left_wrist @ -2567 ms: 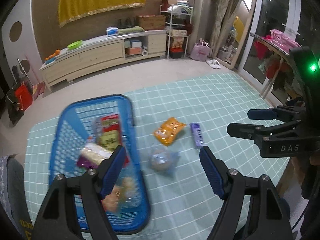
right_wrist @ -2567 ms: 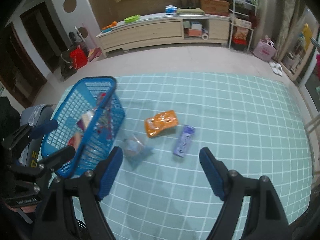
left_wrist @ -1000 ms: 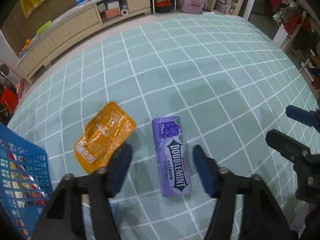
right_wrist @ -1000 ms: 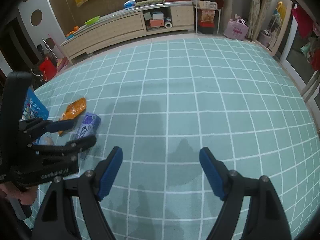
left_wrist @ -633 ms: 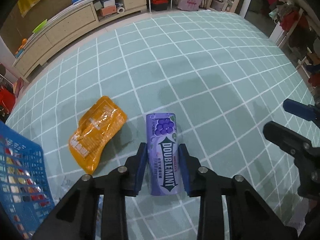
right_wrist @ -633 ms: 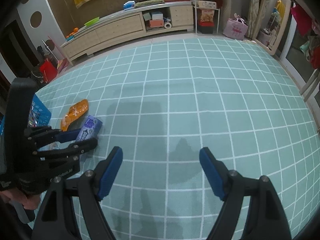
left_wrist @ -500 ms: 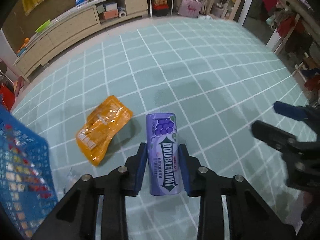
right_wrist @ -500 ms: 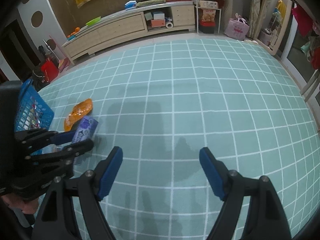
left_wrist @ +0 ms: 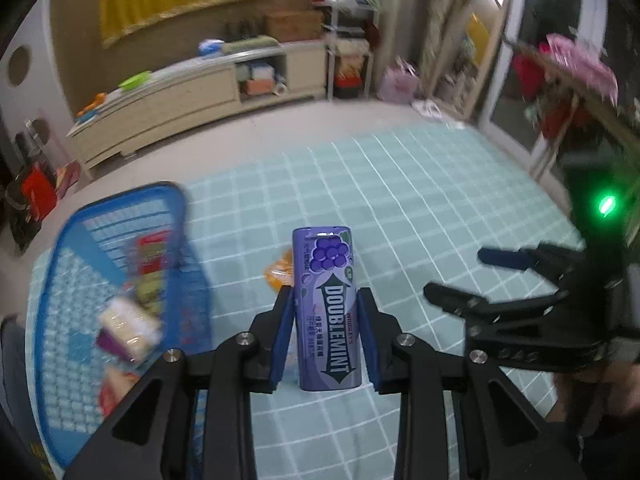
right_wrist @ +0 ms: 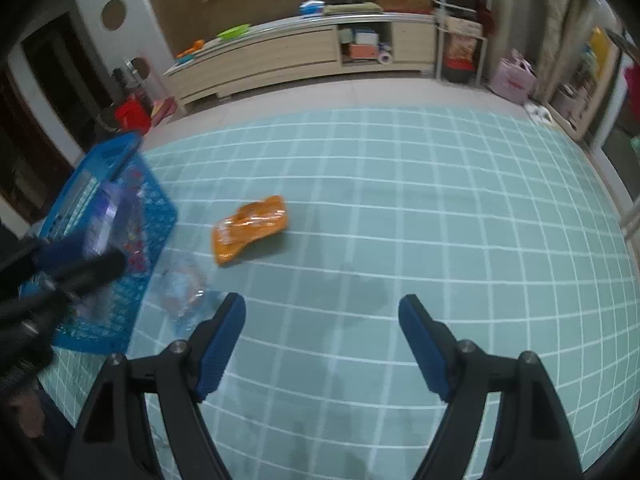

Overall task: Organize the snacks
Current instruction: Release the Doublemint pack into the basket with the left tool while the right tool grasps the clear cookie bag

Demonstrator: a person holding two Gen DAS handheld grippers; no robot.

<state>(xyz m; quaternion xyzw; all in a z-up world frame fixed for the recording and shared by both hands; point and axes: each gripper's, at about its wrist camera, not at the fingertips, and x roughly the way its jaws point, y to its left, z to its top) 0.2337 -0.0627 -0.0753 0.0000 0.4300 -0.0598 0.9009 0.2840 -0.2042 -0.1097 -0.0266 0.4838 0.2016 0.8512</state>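
The left hand-held gripper (left_wrist: 325, 336) clamps the purple, rounded plastic Doublemint gum case (left_wrist: 327, 308) by its long sides, lifted above the teal grid-patterned worktop (right_wrist: 400, 208). To finish well, carry it level over the blue plastic mesh basket (left_wrist: 120, 216) and lower before releasing; the smooth shell may slip. The right hand-held gripper (right_wrist: 322, 344) hangs open and empty. A crinkly orange foil packet (right_wrist: 250, 228) and a clear soft pouch (right_wrist: 182, 292) wait outside the basket.

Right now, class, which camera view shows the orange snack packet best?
The right wrist view: the orange snack packet lies whole and unobstructed on the mat. In the left wrist view, only a sliver peeks out behind the Doublemint pack.
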